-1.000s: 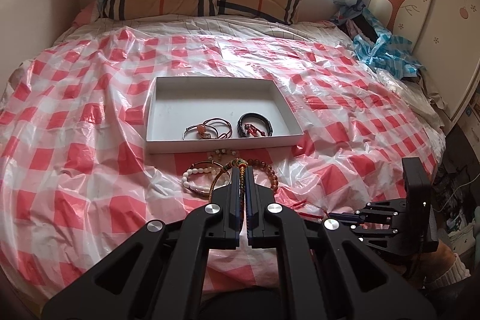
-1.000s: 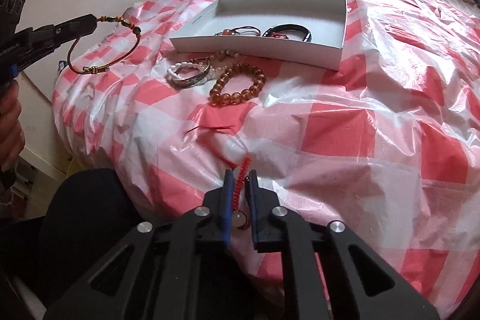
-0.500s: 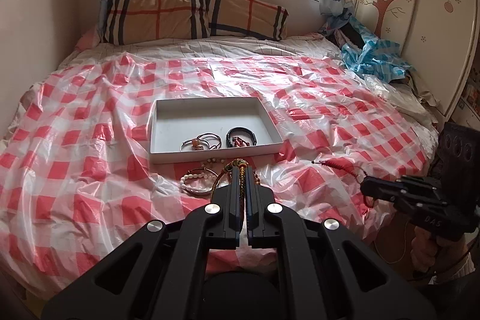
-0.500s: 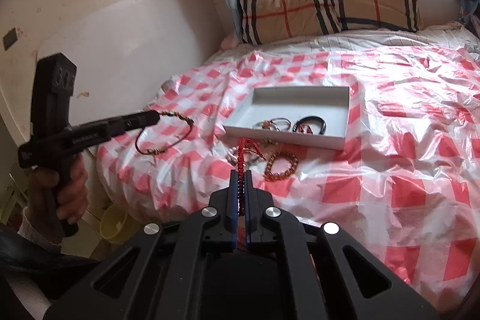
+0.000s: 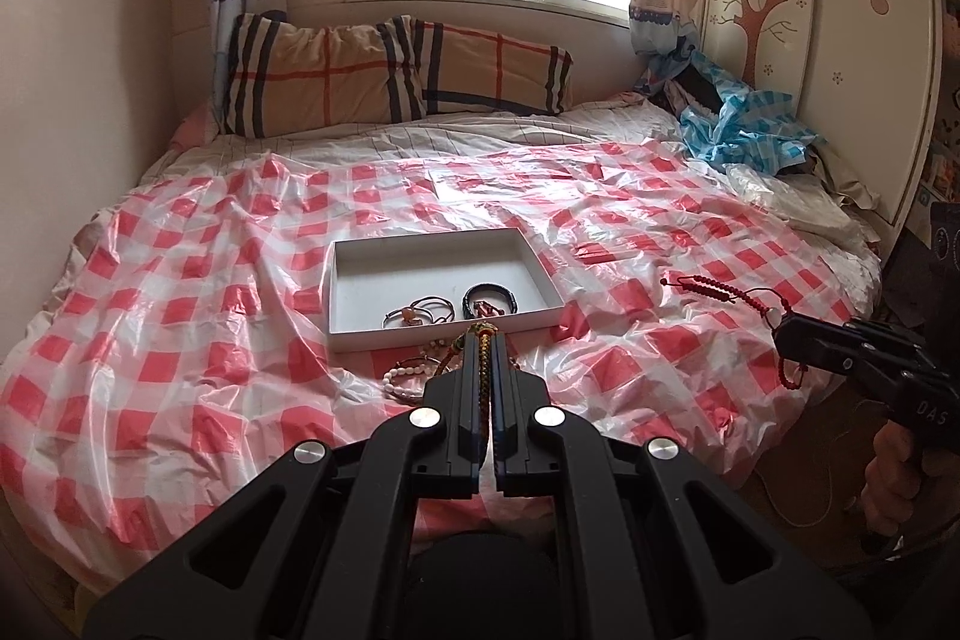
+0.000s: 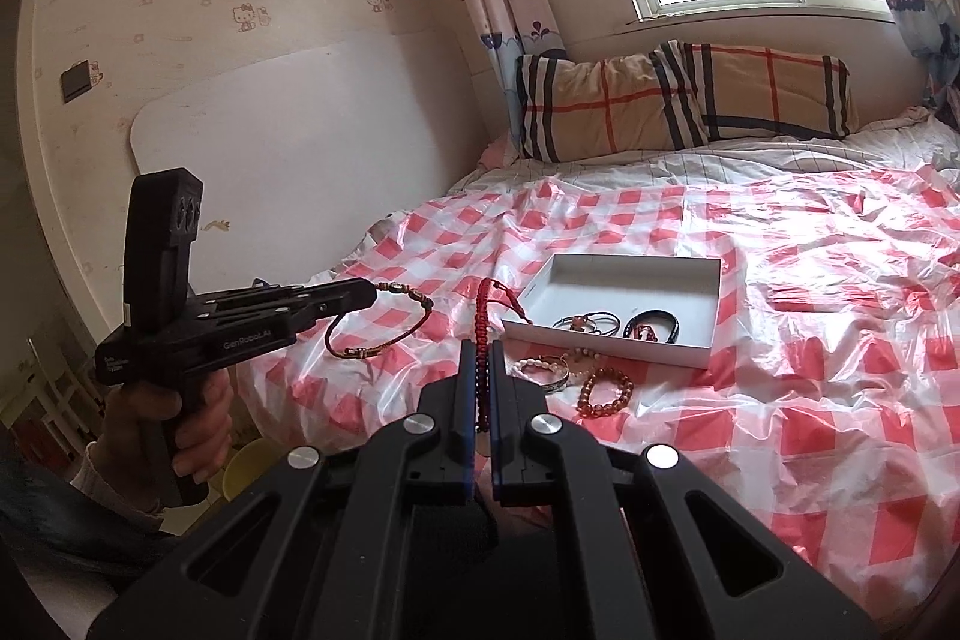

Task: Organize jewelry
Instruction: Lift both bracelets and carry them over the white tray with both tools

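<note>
Claws [image 5: 486, 358] [image 6: 478, 364] grip bracelets [image 6: 384, 322] [image 5: 729, 298] above bed.

Home bedroom: bed [image 5: 180, 280], pillows [image 5: 390, 70].

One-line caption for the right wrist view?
Right gripper clamps a red braided cord bracelet; left gripper holds a dark-red cord bracelet near the white rectangular tray.

white tray [image 5: 543, 274] far half bare | near half: bangles [image 5: 417, 313], black bracelet [image 5: 489, 301] | before near wall: pearl bracelet [image 6: 543, 370], amber bead bracelet [image 6: 606, 391] | checked sheet [image 5: 180, 340] left, right of tray open
</note>
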A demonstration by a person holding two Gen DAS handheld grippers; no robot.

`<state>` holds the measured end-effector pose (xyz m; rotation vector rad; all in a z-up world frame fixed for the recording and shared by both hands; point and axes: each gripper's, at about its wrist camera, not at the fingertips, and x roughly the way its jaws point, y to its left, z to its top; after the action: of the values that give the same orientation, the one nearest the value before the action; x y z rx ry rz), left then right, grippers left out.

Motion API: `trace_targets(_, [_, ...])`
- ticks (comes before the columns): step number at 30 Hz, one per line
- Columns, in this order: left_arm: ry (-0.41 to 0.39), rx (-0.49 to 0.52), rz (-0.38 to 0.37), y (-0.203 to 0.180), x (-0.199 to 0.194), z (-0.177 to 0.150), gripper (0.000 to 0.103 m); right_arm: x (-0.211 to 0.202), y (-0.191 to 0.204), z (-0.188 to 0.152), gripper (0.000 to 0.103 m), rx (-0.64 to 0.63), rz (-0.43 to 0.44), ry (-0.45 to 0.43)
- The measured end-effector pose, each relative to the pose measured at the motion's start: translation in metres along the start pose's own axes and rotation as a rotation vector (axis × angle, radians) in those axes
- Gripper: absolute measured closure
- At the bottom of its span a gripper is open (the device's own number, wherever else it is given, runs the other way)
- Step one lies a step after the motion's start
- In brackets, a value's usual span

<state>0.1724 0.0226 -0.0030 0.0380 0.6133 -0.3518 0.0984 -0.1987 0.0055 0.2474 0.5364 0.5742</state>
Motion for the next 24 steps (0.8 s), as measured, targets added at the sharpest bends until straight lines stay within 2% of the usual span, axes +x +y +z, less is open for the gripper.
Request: trace_targets(24, [-0.024,-0.008,0.028,0.013,-0.003,0.002,0.1,0.015,0.014,0.009,0.099,-0.034,0.024,-0.004])
